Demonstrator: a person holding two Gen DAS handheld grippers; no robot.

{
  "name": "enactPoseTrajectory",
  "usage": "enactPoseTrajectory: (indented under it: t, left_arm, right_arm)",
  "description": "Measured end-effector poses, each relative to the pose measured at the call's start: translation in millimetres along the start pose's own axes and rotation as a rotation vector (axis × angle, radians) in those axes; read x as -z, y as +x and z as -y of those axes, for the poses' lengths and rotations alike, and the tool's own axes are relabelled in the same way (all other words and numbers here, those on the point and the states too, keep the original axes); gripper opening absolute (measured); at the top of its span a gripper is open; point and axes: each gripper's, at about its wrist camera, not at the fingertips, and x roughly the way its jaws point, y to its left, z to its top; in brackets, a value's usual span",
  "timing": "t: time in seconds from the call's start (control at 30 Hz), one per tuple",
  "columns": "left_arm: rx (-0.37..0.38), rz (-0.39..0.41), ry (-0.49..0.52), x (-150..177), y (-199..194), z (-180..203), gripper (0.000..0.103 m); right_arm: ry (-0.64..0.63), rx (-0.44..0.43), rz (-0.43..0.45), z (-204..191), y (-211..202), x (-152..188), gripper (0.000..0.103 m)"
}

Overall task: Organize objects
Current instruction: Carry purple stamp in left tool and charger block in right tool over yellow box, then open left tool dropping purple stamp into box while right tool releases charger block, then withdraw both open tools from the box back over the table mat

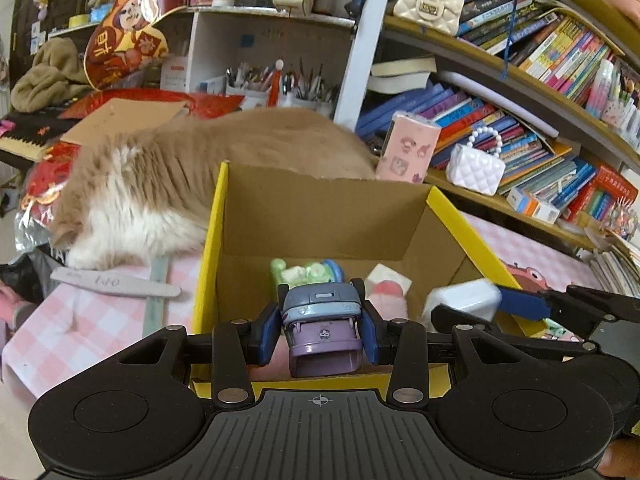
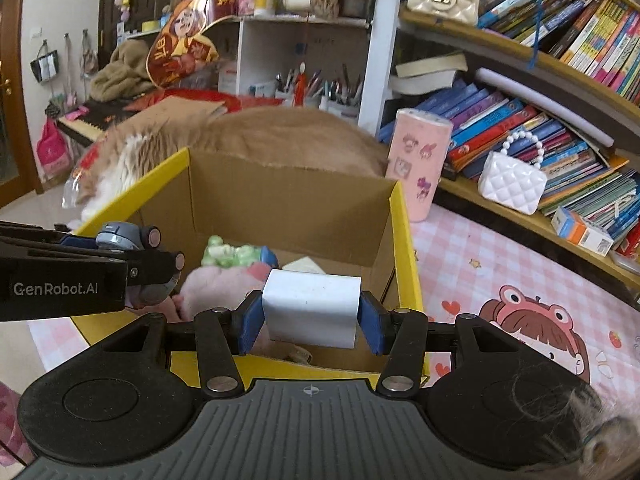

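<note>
Bookshelf (image 1: 532, 92): fills the right side and the back, crammed with books, two small quilted handbags and pen pots; it takes no part in the sorting so far as can be seen.
Cat (image 1: 168, 176): a large ginger-and-white animal lying along the far and left walls of the box, touching them; its fur may get in the way if it stirs.
Tablecloth (image 2: 500, 264): pink check with a cartoon print, bearing the box.
Cardboard box (image 1: 448, 204): yellow-edged, open-topped, directly under both grippers; this is the collecting place.
Already inside: a green toy (image 1: 304, 272), a pink plush (image 2: 216, 284) and a pale block (image 1: 390, 274) lie on the box floor, so part of the job is done.
Pink cylinder (image 2: 420, 164): upright just beside the box's right wall, apparently not yet put away.
Nail file (image 1: 116, 282): lying on the cloth left of the box, also outside it.
Right gripper (image 2: 311, 312): closed on a white block (image 2: 312, 304), held over the box's near edge.
Left gripper (image 1: 320, 326): clamped on a grey-and-purple toy (image 1: 322, 320), held over the near wall.
Remaining: both held things need releasing into the box, then the loose items fetched.
</note>
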Motion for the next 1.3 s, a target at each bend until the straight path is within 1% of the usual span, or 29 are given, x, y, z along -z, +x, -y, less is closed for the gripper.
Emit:
enactPoseTrajectory:
  t: [0.1, 0.17, 0.2, 0.27, 0.33, 0.4, 0.43, 0.53, 0.57, 0.67, 0.73, 0.83, 0.97, 1.03, 1.17, 1.3]
  left_arm:
    - [-0.016, -0.007, -0.013, -2, 2, 0, 0.040]
    - [-0.025, -0.002, -0.037, -2, 1, 0, 0.043]
    - [-0.025, 0.007, -0.045, -3, -1, -1, 0.045]
    - [-0.030, 0.029, -0.056, -6, -7, -2, 0.053]
    - [-0.019, 0.051, -0.061, -9, -14, -2, 0.058]
    - [-0.015, 0.072, -0.062, -12, -21, -1, 0.062]
    - [-0.014, 0.082, -0.061, -13, -25, 1, 0.066]
    - [-0.005, 0.113, -0.053, -14, -37, 5, 0.069]
    - [-0.002, 0.121, -0.050, -13, -41, 6, 0.072]
    - [0.004, 0.141, -0.033, -9, -55, 10, 0.077]
    - [0.008, 0.145, -0.021, -6, -62, 13, 0.079]
    - [0.009, 0.144, -0.005, 2, -72, 15, 0.080]
    - [0.015, 0.119, 0.007, 13, -80, 16, 0.081]
    - [0.010, 0.105, 0.015, 20, -83, 16, 0.081]
    - [-0.002, 0.076, 0.029, 34, -87, 16, 0.086]
    - [-0.003, 0.040, 0.046, 48, -89, 16, 0.087]
  right_arm:
    - [-0.021, -0.002, 0.005, -1, 2, -3, 0.047]
    - [-0.016, -0.001, 0.018, -2, 0, -5, 0.048]
    - [-0.013, -0.001, 0.026, -1, -1, -7, 0.051]
    - [-0.009, 0.006, 0.043, 0, -6, -10, 0.052]
    - [-0.002, 0.007, 0.052, 2, -10, -12, 0.055]
    - [0.006, 0.015, 0.063, 4, -16, -13, 0.055]
    - [0.011, 0.018, 0.068, 5, -19, -13, 0.055]
    - [0.037, 0.029, 0.082, 9, -32, -13, 0.055]
    - [0.046, 0.032, 0.087, 10, -36, -13, 0.056]
    - [0.067, 0.044, 0.102, 12, -51, -10, 0.059]
    - [0.072, 0.049, 0.107, 12, -60, -7, 0.060]
    - [0.069, 0.053, 0.110, 11, -73, -1, 0.061]
    - [0.074, 0.069, 0.101, 10, -86, 10, 0.062]
    - [0.087, 0.079, 0.092, 10, -91, 16, 0.063]
    - [0.121, 0.107, 0.069, 10, -99, 30, 0.065]
    - [0.159, 0.137, 0.035, 10, -106, 46, 0.067]
